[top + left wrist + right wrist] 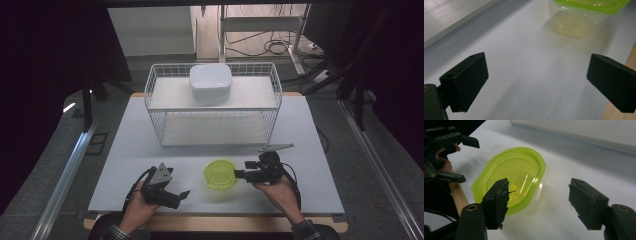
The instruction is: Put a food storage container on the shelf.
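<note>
A clear tub with a lime-green lid [219,174] [584,15] [511,175] stands on the white table top [125,150], near its front edge. My right gripper [240,170] [539,186] lies just right of the tub and points left at it. It is open: one jaw hangs over the lid's near edge, the other over bare table beside the tub, and neither pad presses on it. My left gripper [181,197] [536,67] [467,160] rests left of the tub, open, with nothing between its jaws.
A white wire two-shelf rack [150,90] stands at the back of the table, with a white lidded box [210,82] on its upper shelf. A wooden strip edges the table's front [215,222]. A metal frame and cables lie on the floor behind.
</note>
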Demonstrator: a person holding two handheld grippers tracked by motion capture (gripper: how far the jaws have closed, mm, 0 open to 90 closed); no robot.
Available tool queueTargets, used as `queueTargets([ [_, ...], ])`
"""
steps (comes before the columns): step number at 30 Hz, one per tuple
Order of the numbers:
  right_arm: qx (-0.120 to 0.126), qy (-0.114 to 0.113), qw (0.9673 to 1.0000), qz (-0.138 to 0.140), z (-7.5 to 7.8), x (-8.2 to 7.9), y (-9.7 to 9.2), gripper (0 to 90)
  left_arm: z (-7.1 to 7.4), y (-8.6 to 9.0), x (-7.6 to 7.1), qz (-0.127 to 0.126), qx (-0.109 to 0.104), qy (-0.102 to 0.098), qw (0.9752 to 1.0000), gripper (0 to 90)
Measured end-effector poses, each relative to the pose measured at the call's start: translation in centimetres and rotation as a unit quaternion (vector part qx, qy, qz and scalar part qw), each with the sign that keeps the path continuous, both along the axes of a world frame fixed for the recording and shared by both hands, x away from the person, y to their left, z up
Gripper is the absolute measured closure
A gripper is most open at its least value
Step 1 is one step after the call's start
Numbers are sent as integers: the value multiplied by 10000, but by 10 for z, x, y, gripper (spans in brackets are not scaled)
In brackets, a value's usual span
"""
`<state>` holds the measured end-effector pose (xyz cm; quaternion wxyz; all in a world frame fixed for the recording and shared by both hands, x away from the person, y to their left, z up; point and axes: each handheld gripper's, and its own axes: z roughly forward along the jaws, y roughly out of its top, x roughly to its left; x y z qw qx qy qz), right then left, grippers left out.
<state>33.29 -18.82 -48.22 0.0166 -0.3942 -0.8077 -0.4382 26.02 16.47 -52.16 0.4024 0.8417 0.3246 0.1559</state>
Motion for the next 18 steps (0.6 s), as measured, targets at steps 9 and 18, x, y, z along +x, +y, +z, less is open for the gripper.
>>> queueTargets([
  [9,246,581,9980,22,-8,18,7,531,0,-1,0,-20,25,-7,10000,35],
  [18,458,1170,9921,59,-15,24,7,760,0,-1,0,-42,38,-14,10000,36],
])
